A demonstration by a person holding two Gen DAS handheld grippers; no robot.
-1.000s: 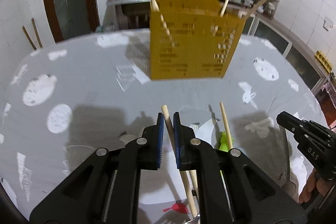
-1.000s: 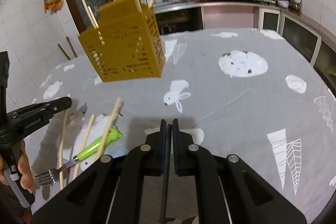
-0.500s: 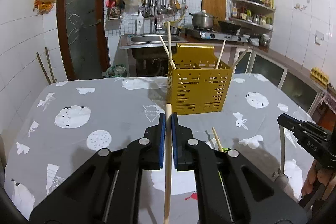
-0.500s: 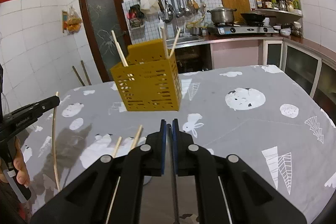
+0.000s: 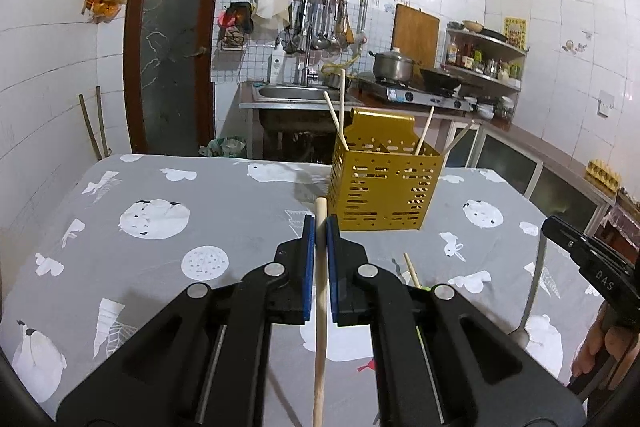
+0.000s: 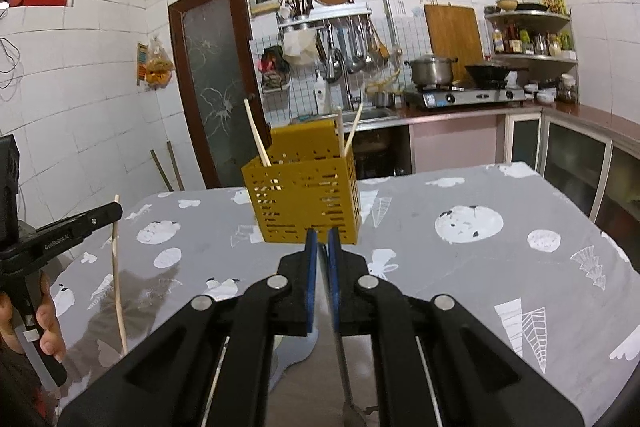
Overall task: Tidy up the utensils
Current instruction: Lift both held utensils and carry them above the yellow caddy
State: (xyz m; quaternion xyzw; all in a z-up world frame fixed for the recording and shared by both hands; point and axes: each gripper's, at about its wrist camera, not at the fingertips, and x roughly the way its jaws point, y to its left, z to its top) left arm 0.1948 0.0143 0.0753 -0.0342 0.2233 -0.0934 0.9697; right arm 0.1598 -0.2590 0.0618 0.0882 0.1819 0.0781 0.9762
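Chopstick (image 5: pixel 320 307) sits clamped between the blue pads of the left gripper (image 5: pixel 320 227), jaws nearly shut on it, tip poking just past the fingertips and the rest hanging down toward the table (image 5: pixel 200 195). It looks light, stiff and smooth, likely to pivot or slide in a narrow pinch; held near its top end, it should drop straight into a slot. The right gripper (image 6: pixel 322 239) is likewise closed down on a thin metal handle (image 6: pixel 342 367), apparently a spoon with its bowl low at the frame's edge; heavier at the bowl, it may swing. Beyond both stands the yellow caddy (image 5: pixel 384 187), upright on the table, already holding several chopsticks. Another chopstick (image 5: pixel 412 269) lies on the cloth beside the left gripper.
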